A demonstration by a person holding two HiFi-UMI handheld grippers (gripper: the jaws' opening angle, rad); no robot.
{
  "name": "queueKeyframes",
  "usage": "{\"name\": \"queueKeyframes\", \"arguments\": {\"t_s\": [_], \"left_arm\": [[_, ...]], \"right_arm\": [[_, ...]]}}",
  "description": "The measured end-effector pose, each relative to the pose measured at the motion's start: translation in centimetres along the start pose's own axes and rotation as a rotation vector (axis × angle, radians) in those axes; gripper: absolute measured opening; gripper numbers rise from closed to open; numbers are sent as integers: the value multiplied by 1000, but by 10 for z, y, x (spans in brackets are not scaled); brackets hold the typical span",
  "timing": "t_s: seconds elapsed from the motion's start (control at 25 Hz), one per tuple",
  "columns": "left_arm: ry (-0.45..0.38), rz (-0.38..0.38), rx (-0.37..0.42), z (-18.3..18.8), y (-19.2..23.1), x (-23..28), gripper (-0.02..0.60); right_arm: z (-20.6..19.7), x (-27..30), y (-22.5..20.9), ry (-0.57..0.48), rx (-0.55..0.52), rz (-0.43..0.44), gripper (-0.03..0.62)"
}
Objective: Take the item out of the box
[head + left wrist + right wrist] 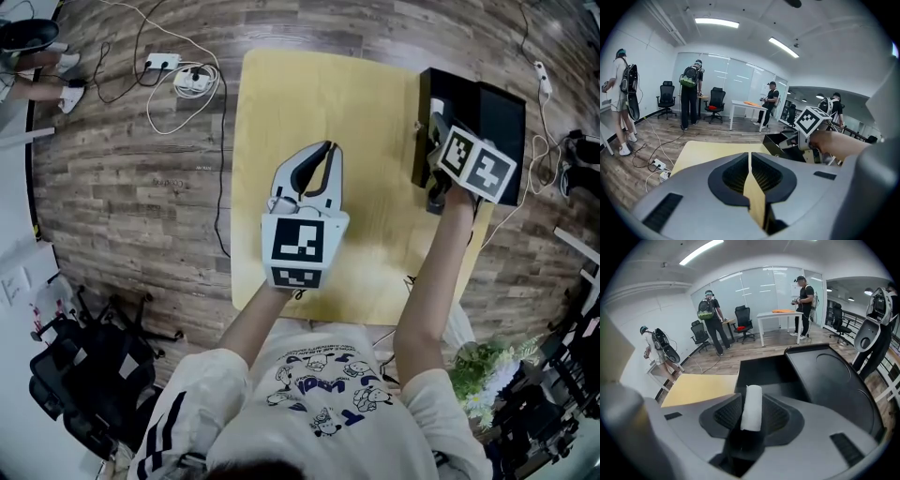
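The right gripper (752,397) has its jaws wide, with one white roll (751,414) lying lengthwise between them. Whether the pads touch it is hard to tell, and its near end is hidden behind the jaws' base. Just beyond them is one open black box (764,372), its lid (834,380) to their right. The left gripper (750,154) has its jaws together on nothing, above the bench (712,152). In the head view the marker cube (476,161) hides the right jaws.

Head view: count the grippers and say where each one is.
2. The left gripper hangs over the yellow table, jaws together; the right gripper is at the black box on the table's right edge. None seems hidden.
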State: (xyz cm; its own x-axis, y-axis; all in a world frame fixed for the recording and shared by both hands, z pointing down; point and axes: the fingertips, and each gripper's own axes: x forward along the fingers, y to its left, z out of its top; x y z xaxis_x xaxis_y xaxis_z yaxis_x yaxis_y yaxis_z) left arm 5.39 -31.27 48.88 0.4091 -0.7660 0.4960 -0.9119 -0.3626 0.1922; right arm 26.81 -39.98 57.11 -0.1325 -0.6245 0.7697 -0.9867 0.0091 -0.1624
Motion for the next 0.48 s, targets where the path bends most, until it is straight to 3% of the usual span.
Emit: {"name": "queueKeyframes", "arguments": {"t_s": [0.28, 0.48], "left_arm": [[17, 10, -13, -9, 4, 2, 29], [30, 16, -22, -14, 6, 4, 29]], "right_arm": [[-13, 16, -5, 160, -76, 63, 167], [-16, 23, -5, 203, -34, 117, 170]]}}
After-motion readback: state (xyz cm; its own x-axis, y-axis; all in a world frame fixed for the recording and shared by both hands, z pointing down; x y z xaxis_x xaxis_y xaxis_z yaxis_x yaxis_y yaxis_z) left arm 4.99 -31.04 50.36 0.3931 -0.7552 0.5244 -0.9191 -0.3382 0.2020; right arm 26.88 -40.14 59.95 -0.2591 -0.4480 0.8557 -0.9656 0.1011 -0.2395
